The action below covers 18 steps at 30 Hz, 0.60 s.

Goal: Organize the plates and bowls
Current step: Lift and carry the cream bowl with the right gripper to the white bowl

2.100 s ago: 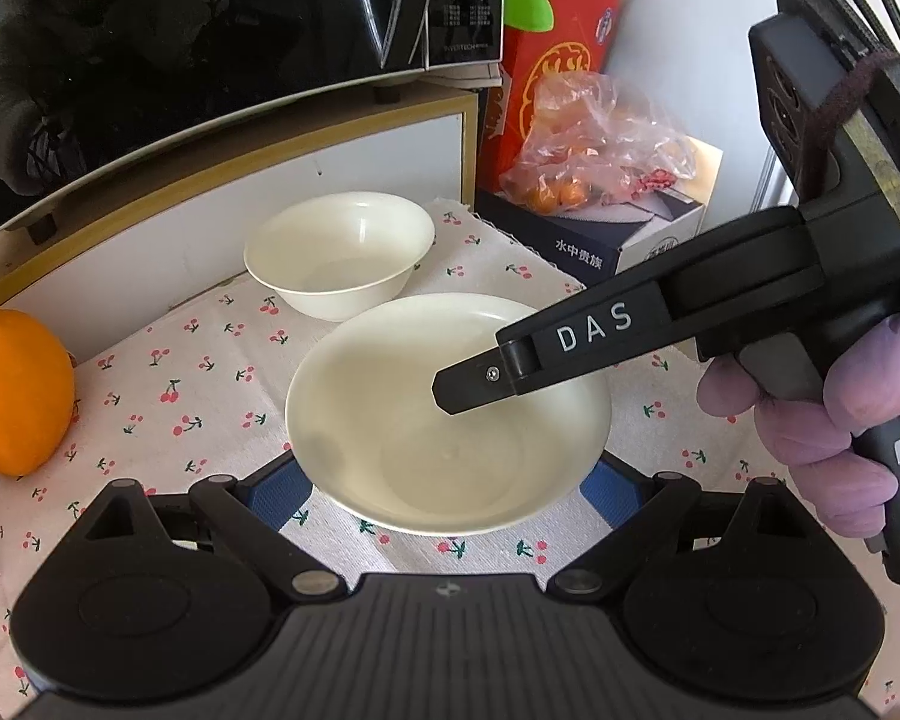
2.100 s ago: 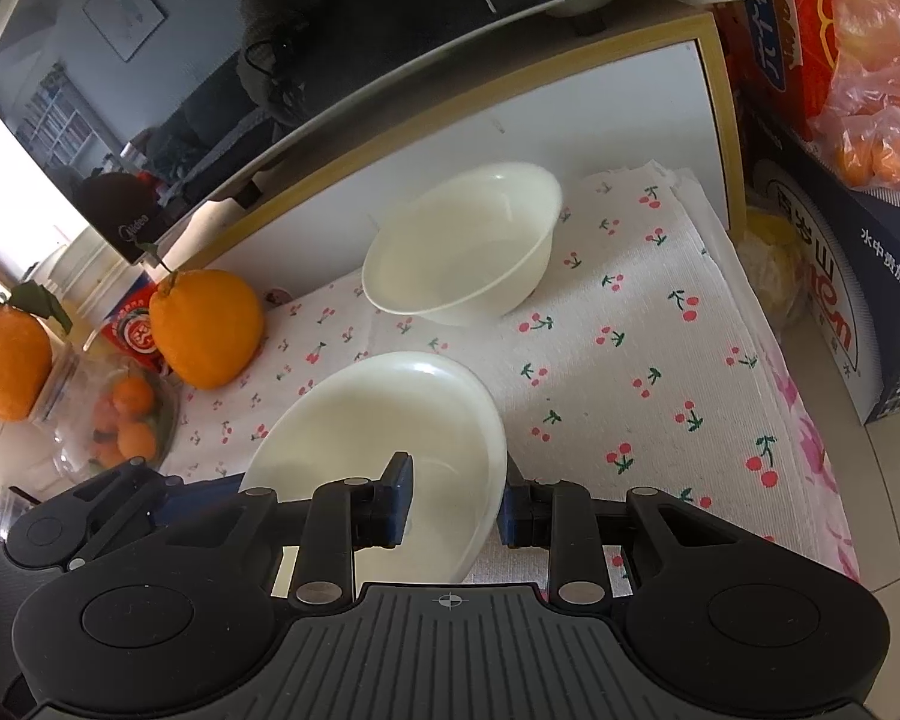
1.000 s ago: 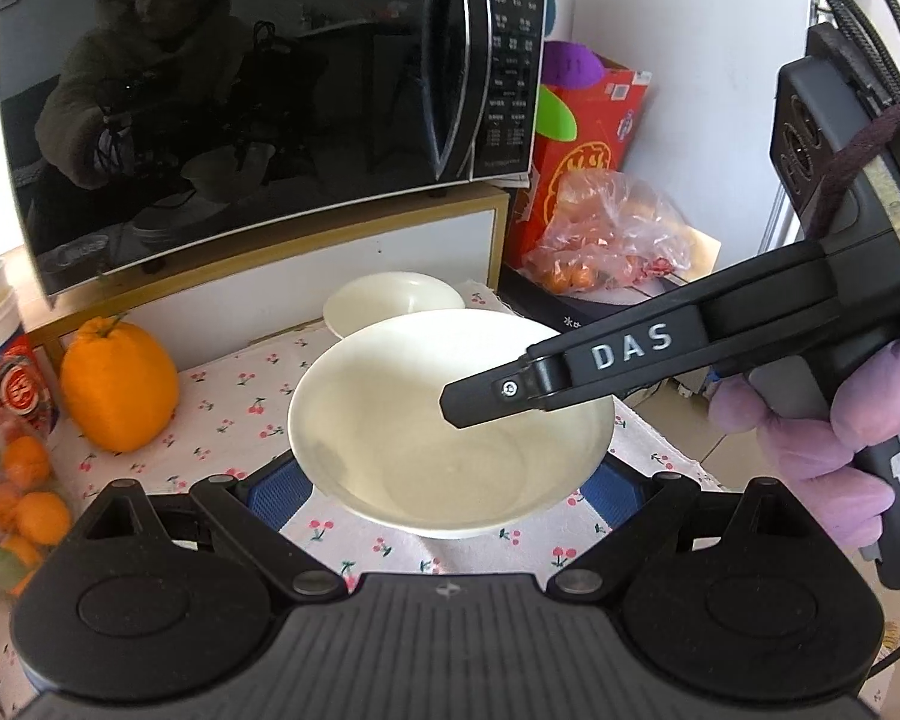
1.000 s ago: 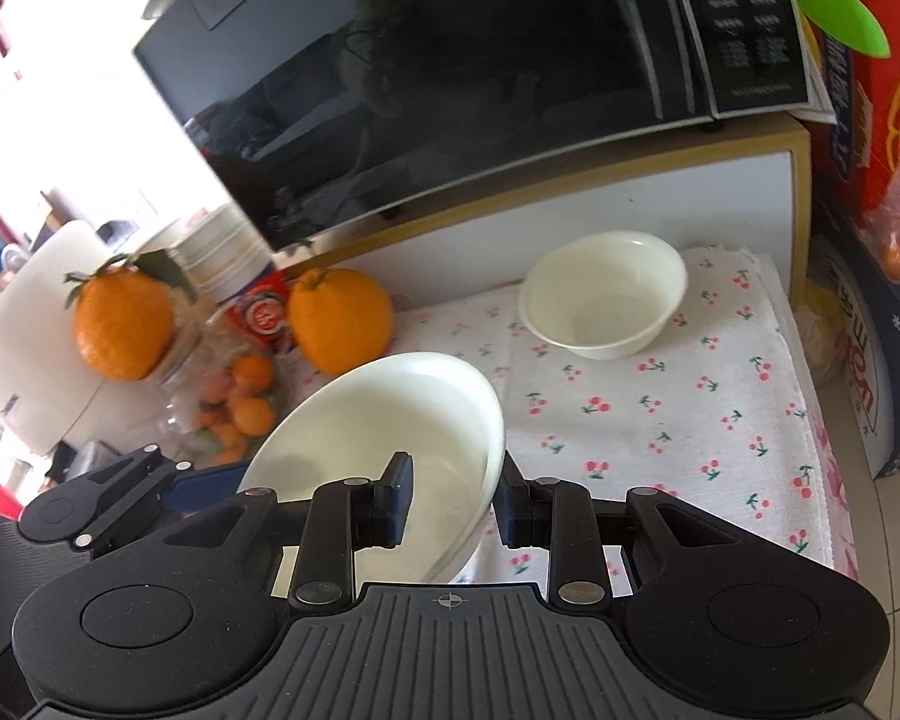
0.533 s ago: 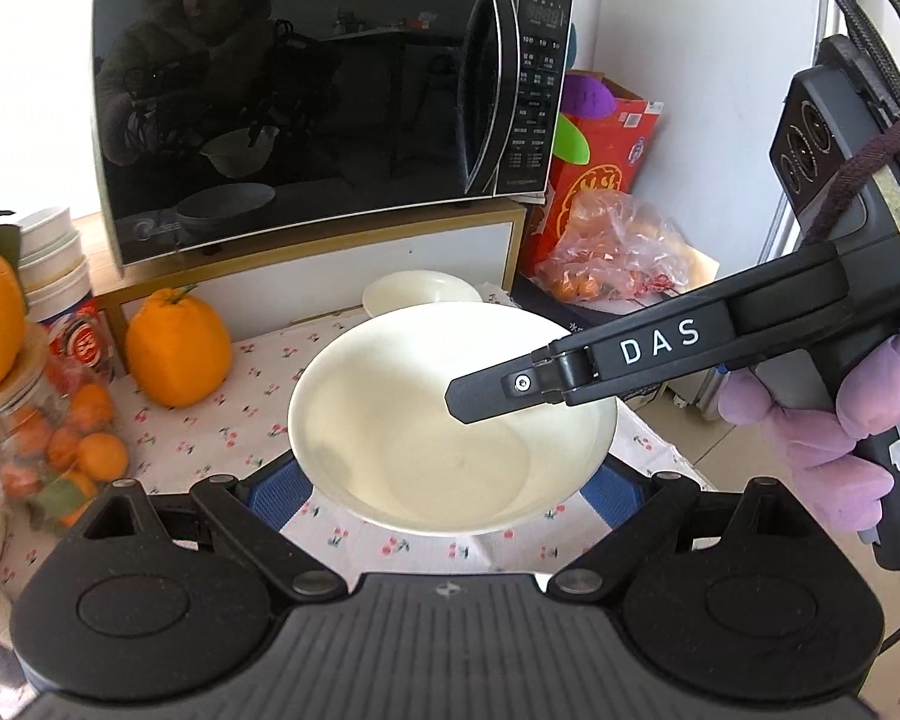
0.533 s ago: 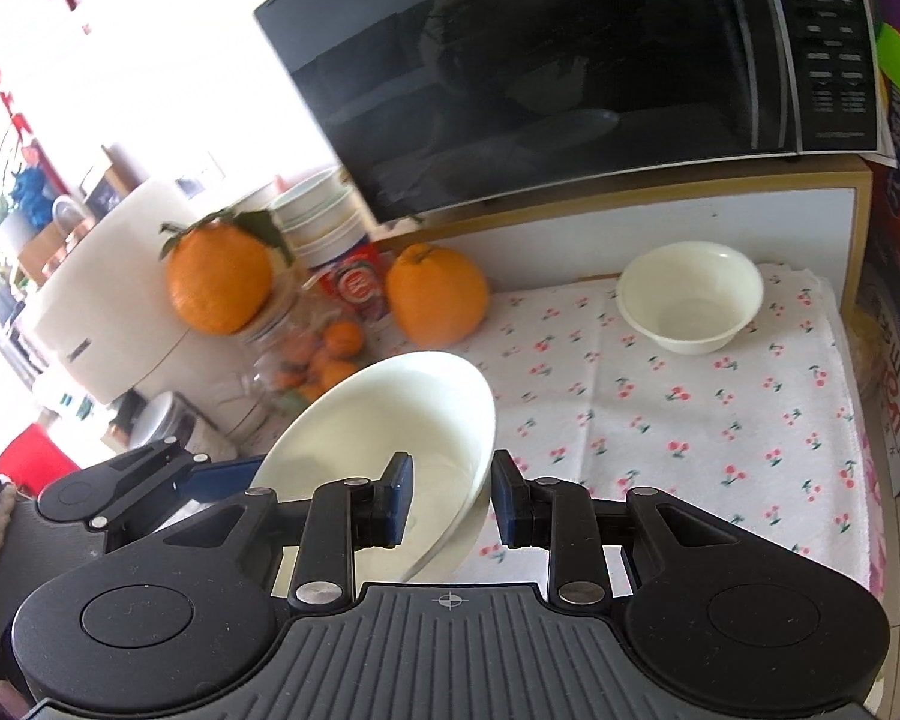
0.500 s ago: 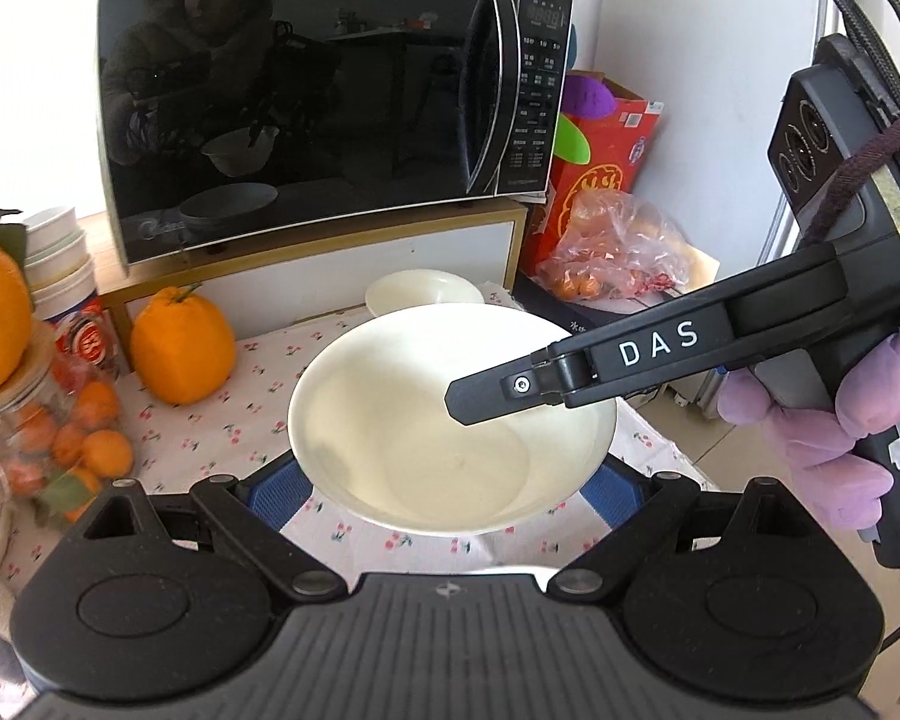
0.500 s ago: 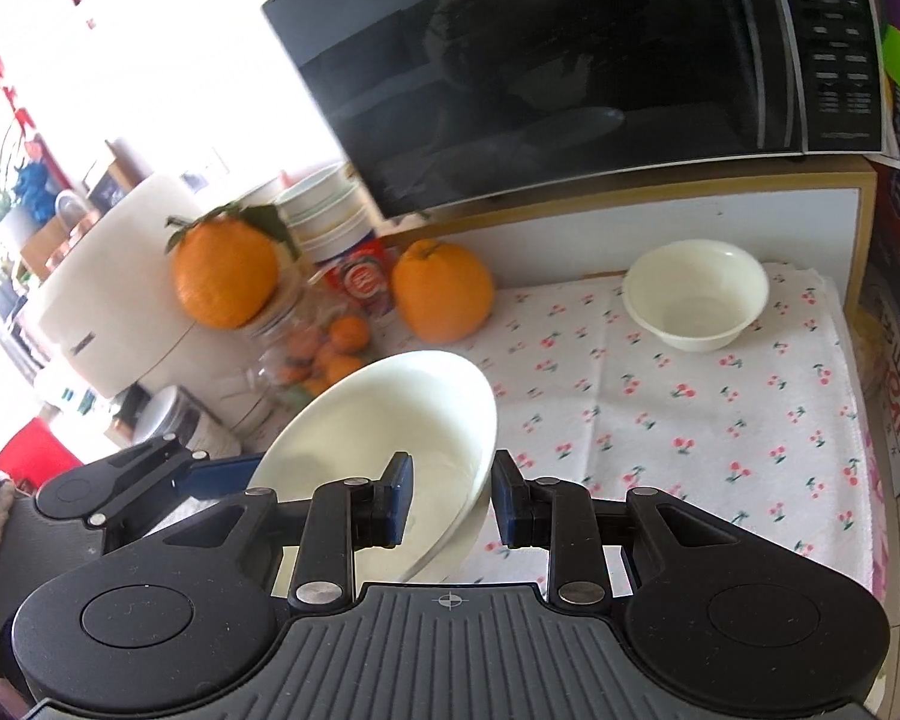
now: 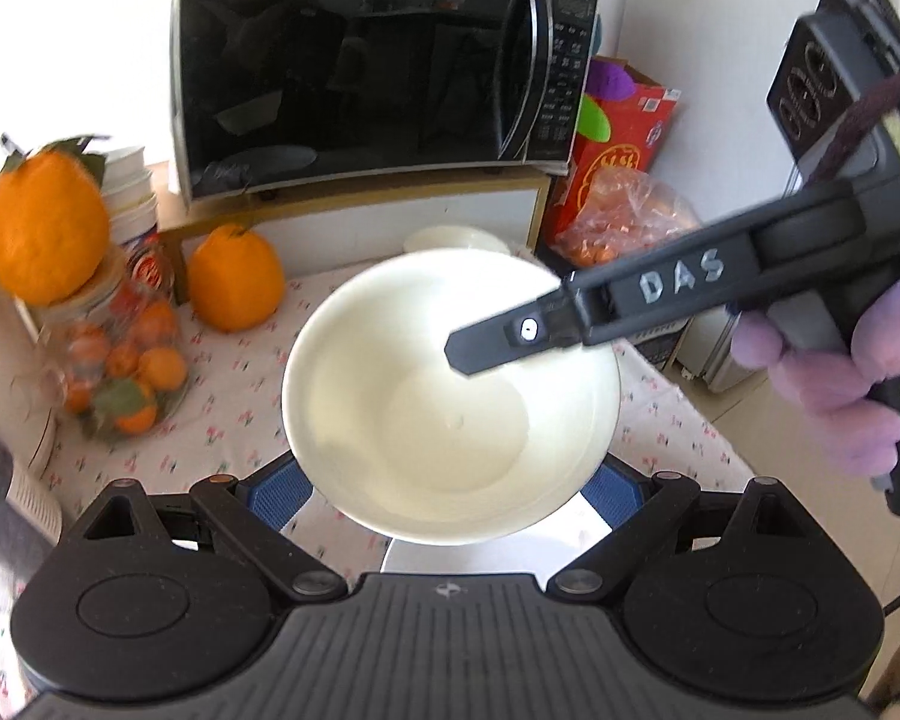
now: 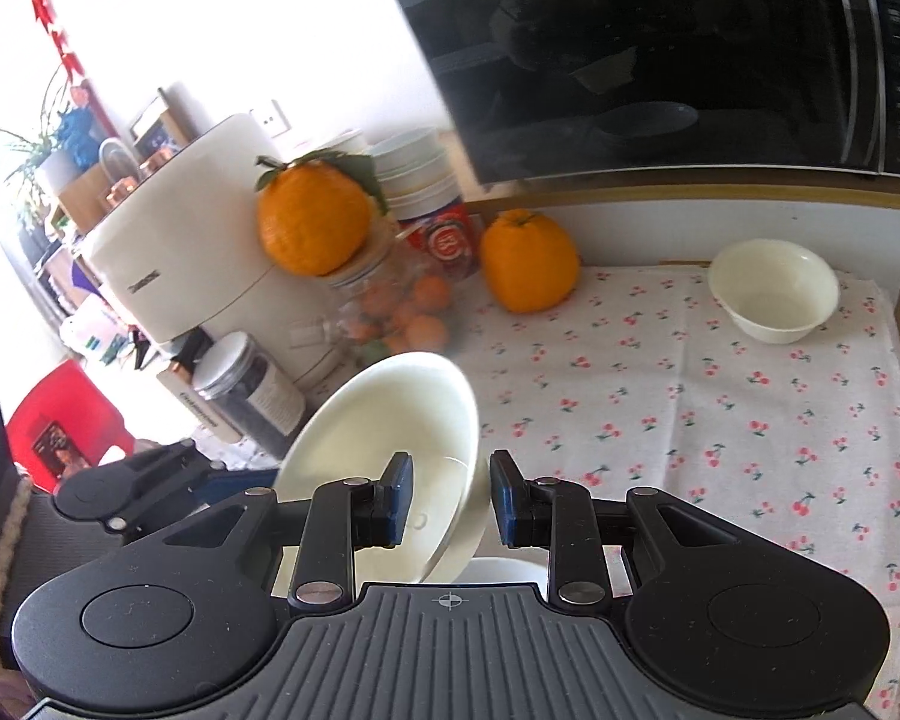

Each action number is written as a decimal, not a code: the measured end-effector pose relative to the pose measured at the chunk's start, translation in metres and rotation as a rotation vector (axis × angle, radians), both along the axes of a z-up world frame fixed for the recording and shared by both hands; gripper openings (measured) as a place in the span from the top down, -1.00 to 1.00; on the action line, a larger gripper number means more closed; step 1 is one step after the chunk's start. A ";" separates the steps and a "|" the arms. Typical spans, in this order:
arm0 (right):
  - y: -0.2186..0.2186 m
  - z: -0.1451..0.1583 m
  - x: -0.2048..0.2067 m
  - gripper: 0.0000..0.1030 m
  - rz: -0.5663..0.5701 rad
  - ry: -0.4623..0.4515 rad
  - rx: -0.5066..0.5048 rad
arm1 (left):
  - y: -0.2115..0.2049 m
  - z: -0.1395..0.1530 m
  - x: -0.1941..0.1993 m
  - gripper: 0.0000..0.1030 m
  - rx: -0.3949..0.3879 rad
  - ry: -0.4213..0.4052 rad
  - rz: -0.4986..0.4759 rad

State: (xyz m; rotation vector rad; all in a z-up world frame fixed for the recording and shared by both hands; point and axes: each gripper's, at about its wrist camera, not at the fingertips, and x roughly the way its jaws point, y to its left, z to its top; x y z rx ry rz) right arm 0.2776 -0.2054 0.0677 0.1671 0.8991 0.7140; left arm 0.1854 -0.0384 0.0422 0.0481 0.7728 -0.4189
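The big bowl (image 9: 450, 396) is off the cloth (image 10: 690, 408) and in the air, well in front of the microwave (image 9: 360, 66), so the lift looks done. What is left, by my reading, is to set it down with the other dishes; the small bowl (image 10: 774, 291) sits on the cloth close under the microwave's shelf, untouched.

The right gripper (image 10: 450, 498) pinches the big bowl's rim, its jaws nearly closed with one pad inside and one outside the wall. The left gripper (image 9: 450, 489) stands wide, its blue pads on either side of the bowl's underside; whether they press on it I cannot tell. Both point steeply down toward the cloth, the right one reaching in across the bowl, held by a hand (image 9: 834, 390) in purple.
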 end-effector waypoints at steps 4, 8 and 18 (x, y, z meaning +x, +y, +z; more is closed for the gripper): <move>0.021 0.003 -0.006 0.47 0.030 -0.014 -0.016 | 0.014 0.002 -0.005 -0.81 -0.010 0.008 0.027; 0.041 0.001 -0.007 0.47 0.059 0.000 -0.017 | 0.030 0.005 -0.011 -0.81 -0.010 -0.002 0.055; 0.090 -0.005 -0.019 0.47 0.120 0.016 -0.024 | 0.072 0.004 -0.023 -0.81 0.009 0.008 0.089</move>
